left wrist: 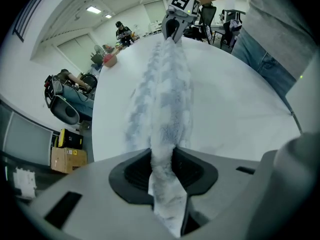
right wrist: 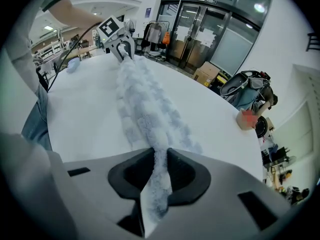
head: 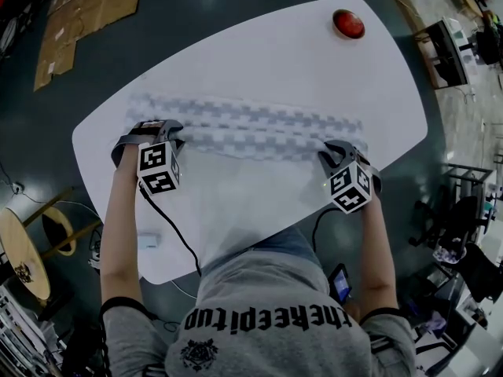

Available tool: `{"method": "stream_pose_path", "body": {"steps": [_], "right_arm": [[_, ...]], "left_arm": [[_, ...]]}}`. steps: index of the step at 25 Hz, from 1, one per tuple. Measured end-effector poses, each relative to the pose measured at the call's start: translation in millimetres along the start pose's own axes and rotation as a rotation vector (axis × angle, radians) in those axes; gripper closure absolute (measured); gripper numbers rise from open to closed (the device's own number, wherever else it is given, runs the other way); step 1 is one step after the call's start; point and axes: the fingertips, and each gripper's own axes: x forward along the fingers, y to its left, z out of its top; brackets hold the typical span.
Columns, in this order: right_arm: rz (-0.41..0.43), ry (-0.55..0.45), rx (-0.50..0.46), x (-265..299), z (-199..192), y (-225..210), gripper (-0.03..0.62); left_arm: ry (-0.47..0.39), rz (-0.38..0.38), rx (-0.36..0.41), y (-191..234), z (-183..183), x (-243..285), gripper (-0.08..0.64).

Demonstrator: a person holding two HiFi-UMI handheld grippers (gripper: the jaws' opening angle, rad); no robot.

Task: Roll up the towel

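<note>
A long grey-and-white checked towel (head: 247, 126) lies stretched across the white table (head: 275, 61), its near edge folded over. My left gripper (head: 174, 136) is shut on the towel's left end, and the fabric (left wrist: 167, 134) runs up between its pads. At the other end my right gripper (head: 332, 154) is shut on the towel's near right corner, where the cloth (right wrist: 157, 159) is pinched between the jaws. In the left gripper view the right gripper (left wrist: 172, 28) shows at the towel's far end. The left gripper (right wrist: 121, 46) appears the same way in the right gripper view.
A red round object (head: 348, 23) sits at the table's far right. A small white box (head: 148, 241) lies near the front left edge. Cables trail from both grippers toward the person's body. Cardboard (head: 86, 10) lies on the floor beyond the table, chairs and equipment (head: 452, 49) to the right.
</note>
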Motion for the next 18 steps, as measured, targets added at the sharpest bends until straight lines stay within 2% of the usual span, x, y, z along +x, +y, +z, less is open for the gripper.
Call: {"method": "stream_pose_path", "body": {"steps": [18], "right_arm": [[-0.061,-0.008,0.021,21.0,11.9,-46.4,0.515]], "left_arm": [[0.043,0.071,0.021,50.5,2.9,18.6,0.436]]}}
